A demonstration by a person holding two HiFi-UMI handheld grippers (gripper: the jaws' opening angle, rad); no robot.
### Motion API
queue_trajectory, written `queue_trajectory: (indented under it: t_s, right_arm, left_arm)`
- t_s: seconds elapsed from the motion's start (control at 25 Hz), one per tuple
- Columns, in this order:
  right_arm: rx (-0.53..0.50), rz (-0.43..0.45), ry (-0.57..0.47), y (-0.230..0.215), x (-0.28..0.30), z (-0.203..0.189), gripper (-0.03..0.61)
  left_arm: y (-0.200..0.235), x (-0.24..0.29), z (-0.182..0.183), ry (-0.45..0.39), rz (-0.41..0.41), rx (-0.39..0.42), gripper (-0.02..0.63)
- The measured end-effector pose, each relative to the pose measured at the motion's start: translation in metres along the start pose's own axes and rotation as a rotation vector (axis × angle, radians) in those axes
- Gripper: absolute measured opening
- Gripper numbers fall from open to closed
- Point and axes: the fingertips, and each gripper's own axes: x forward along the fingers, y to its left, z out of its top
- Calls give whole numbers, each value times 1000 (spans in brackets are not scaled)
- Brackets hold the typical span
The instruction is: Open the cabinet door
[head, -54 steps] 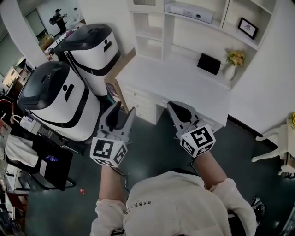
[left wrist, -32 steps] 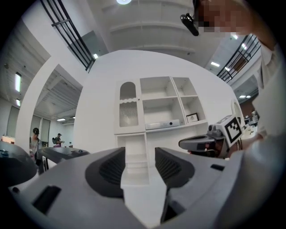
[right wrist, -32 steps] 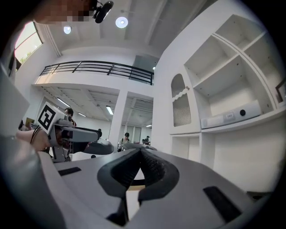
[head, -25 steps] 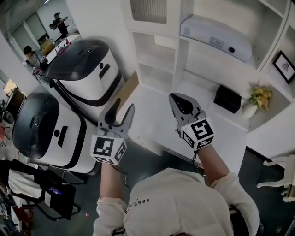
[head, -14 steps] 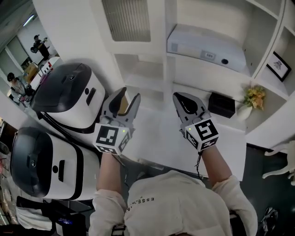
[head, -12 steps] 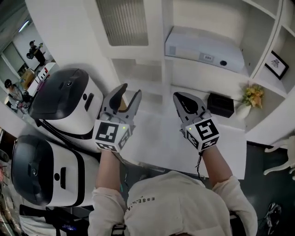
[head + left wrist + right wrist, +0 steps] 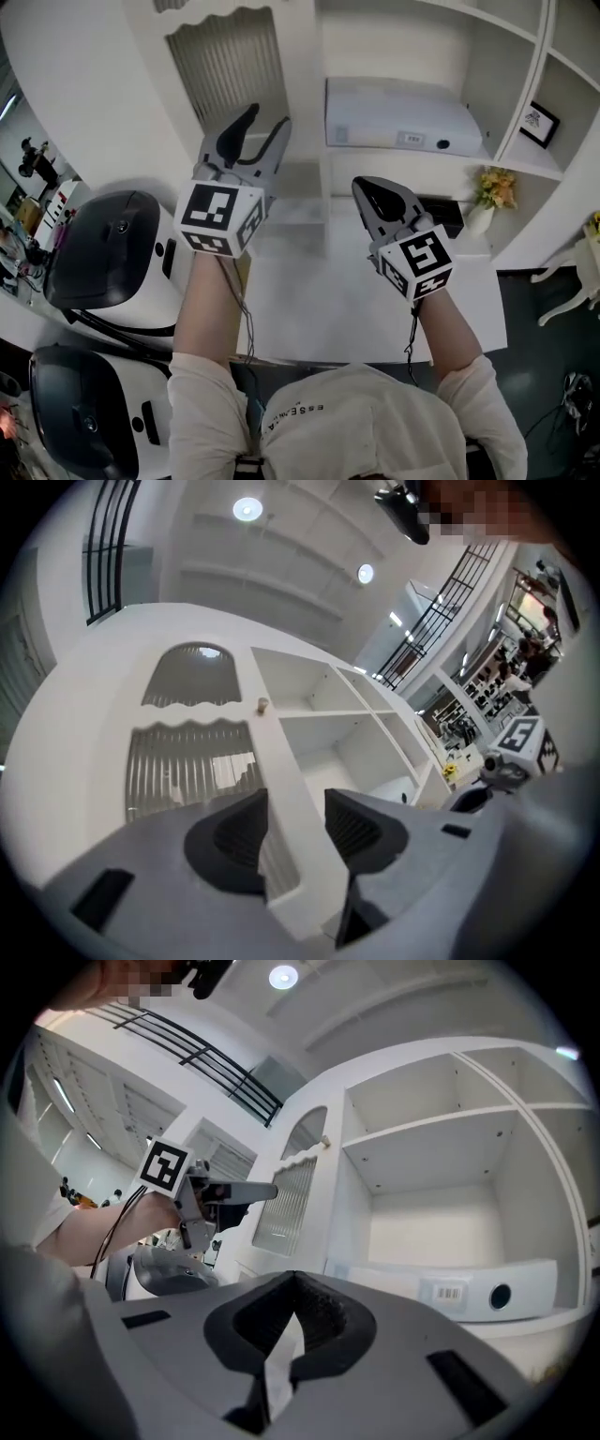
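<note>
The cabinet door (image 7: 225,66) is white with a ribbed glass panel and stands shut at the upper left of the shelf unit. A small knob (image 7: 262,705) sits on its right stile. My left gripper (image 7: 267,117) is raised in front of the door's right edge, open. In the left gripper view its jaws (image 7: 295,797) frame the white stile; I cannot tell whether they touch it. My right gripper (image 7: 361,185) is lower, above the desk top, shut with nothing in it (image 7: 295,1283). The right gripper view shows the left gripper (image 7: 234,1190) beside the door (image 7: 295,1194).
A white boxy device (image 7: 403,117) lies on the shelf right of the door. A black box (image 7: 452,212), a flower vase (image 7: 487,199) and a picture frame (image 7: 537,123) stand further right. Two large white-and-black machines (image 7: 103,262) stand left of the desk (image 7: 319,300).
The view has swung up from the floor and desk to the upper shelves. My left gripper has risen to the ribbed door's edge. The right gripper stays shut and low.
</note>
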Motion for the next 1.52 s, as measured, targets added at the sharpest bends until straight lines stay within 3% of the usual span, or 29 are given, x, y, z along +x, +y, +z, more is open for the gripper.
queue_trajectory:
  t_s: [0.36,0.68,0.96,1.08,1.24,1.52]
  right_arm:
    - [-36,-66,8,-7,11,19,8]
    - [-38,-116,-6,-21,3,23,9]
    - [-48,-133,-4,-31,-7,23,9]
    - [-60,-128,4,-32,-12,23,9]
    - [-61,-129,14,-35,-18,20,8]
    - [-53,-116,26,-33,-25,15,9]
  left_arm:
    - [29,68,80,-134,-46,83,187]
    - [47,107,126,-132,3,145,184]
    - [51,128,128,-51,20,176,166]
    - [58,128,129,-65,62,167,94]
    - [59,128,129,-66,90,183,89]
    - [58,128,128,-7,39,172,86]
